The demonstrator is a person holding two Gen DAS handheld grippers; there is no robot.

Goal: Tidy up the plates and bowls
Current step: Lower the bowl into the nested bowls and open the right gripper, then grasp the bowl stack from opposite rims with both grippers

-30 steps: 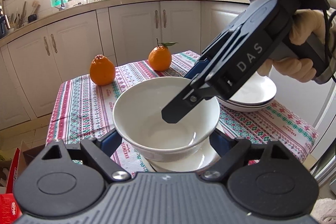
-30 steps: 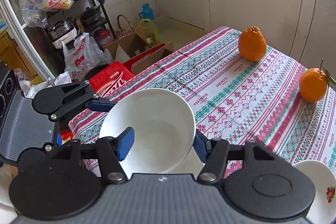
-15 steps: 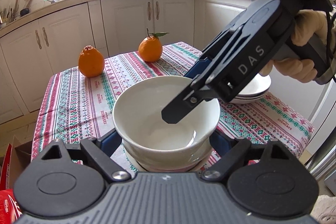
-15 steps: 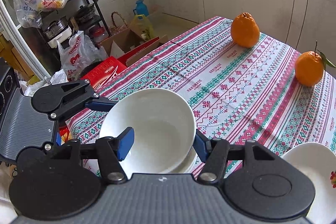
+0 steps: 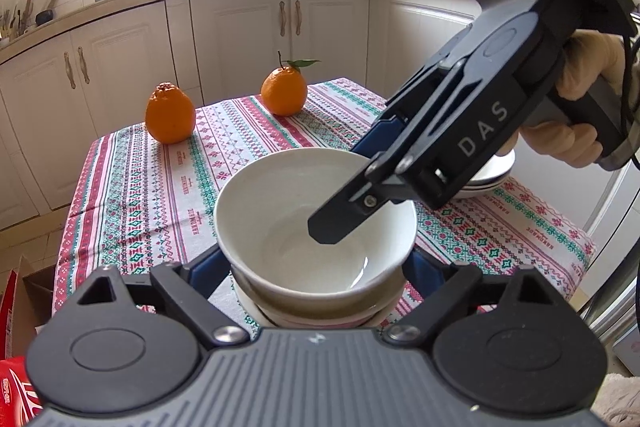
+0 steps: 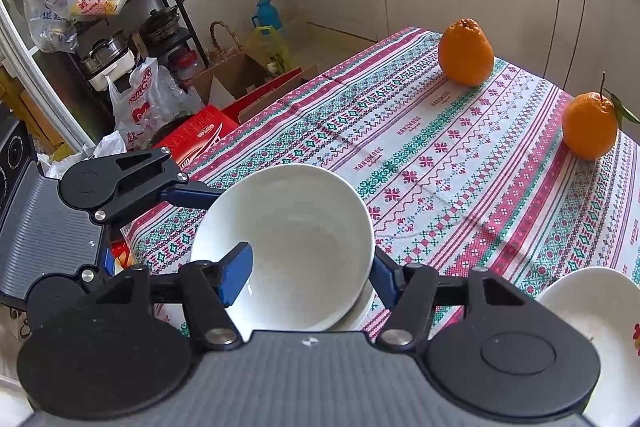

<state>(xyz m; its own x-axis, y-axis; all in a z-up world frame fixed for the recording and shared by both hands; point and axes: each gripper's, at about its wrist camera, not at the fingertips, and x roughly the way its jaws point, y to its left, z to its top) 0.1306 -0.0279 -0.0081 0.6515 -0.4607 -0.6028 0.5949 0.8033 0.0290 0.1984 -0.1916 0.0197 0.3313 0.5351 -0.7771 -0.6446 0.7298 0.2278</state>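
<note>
A white bowl (image 5: 316, 227) sits nested in another white bowl (image 5: 320, 311) near the table's front edge; it also shows in the right wrist view (image 6: 296, 247). My left gripper (image 5: 316, 267) spans the bowl's outer sides, jaws wide. My right gripper (image 6: 304, 271) straddles the bowl's rim, one blue pad (image 6: 236, 275) inside, the other outside; whether it squeezes the rim I cannot tell. A stack of white plates (image 5: 488, 175) lies behind the right gripper body, also at the lower right in the right wrist view (image 6: 600, 319).
Two oranges (image 5: 170, 115) (image 5: 284, 91) stand at the far side of the patterned tablecloth (image 5: 160, 187). White cabinets (image 5: 240, 31) lie beyond. Boxes and bags (image 6: 160, 107) sit on the floor left of the table.
The bowl has come down with both grippers onto the lower bowl and now sits nested in it. The view has swung slightly; the oranges shifted in frame.
</note>
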